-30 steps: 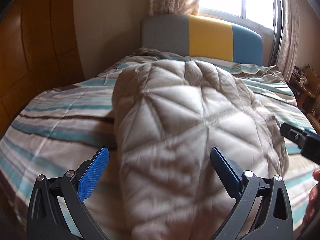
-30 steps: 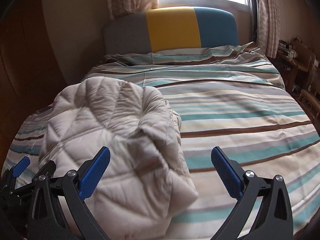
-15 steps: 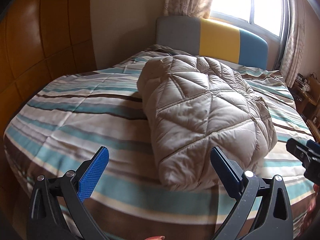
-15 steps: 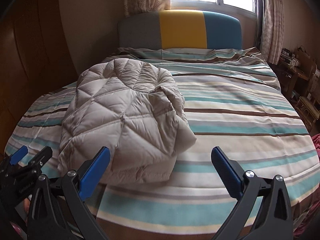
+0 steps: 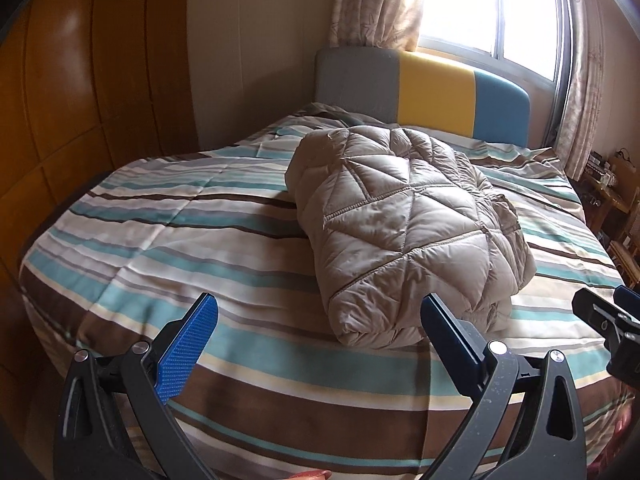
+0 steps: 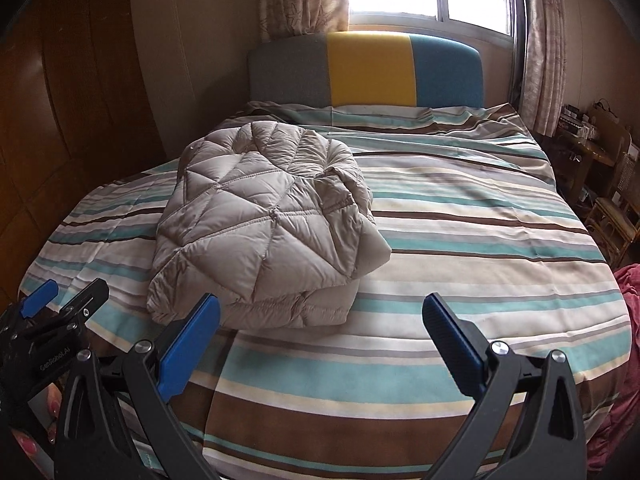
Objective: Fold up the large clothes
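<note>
A beige quilted puffer jacket (image 5: 404, 228) lies folded into a thick bundle on the striped bedspread (image 5: 168, 240). It also shows in the right wrist view (image 6: 260, 232), left of the bed's middle. My left gripper (image 5: 318, 320) is open and empty, held off the bed's foot edge, short of the bundle. My right gripper (image 6: 320, 320) is open and empty, also back from the foot edge, to the right of the bundle. Neither touches the jacket.
A grey, yellow and blue headboard (image 6: 368, 72) stands under a bright window. Wooden wardrobe panels (image 5: 72, 92) line the left. Wooden furniture (image 6: 600, 184) stands to the right of the bed. A red cloth (image 6: 628, 320) lies at the right edge.
Both grippers have pulled back and up from the jacket toward the foot of the bed. The jacket now appears smaller and whole, lying still.
</note>
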### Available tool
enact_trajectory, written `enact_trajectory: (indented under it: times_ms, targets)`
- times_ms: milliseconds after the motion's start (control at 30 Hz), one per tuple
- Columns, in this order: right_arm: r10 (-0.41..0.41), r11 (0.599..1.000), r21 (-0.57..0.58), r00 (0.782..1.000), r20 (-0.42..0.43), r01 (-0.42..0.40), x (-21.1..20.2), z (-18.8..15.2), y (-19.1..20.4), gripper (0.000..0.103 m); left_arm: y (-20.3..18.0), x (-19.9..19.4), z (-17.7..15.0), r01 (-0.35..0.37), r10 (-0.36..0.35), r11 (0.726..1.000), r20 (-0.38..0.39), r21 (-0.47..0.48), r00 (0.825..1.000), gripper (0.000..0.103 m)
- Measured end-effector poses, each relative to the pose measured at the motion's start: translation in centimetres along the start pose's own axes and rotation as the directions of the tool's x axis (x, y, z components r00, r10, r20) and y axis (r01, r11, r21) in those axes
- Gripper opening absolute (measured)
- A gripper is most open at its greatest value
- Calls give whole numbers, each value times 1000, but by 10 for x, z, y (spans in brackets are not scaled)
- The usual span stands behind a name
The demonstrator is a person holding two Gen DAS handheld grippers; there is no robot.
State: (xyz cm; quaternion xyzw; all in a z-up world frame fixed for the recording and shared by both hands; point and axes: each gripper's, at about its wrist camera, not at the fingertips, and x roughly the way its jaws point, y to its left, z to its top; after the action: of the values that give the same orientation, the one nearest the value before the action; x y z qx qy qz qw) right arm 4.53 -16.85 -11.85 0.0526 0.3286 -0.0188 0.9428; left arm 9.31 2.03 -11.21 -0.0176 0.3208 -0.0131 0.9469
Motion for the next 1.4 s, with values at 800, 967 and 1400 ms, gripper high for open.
enact_trajectory:
  times_ms: [800,967,1400]
  targets:
    - [7,1000,4,1000,-5,-7,-3,-3,-1,101,1,-1,-6,10,-11,1000,-25,-22,1000,100]
    - [6,1000,5,1000,-10,-6,-3,-3,-1,101,1,-1,-6,10,-10,1000,-23,-20,1000,100]
    - [12,1000,6,1000,-19,-12,-3,-4,-3,101,1,0,-7,7,-8,1000,-30,-25,1000,100]
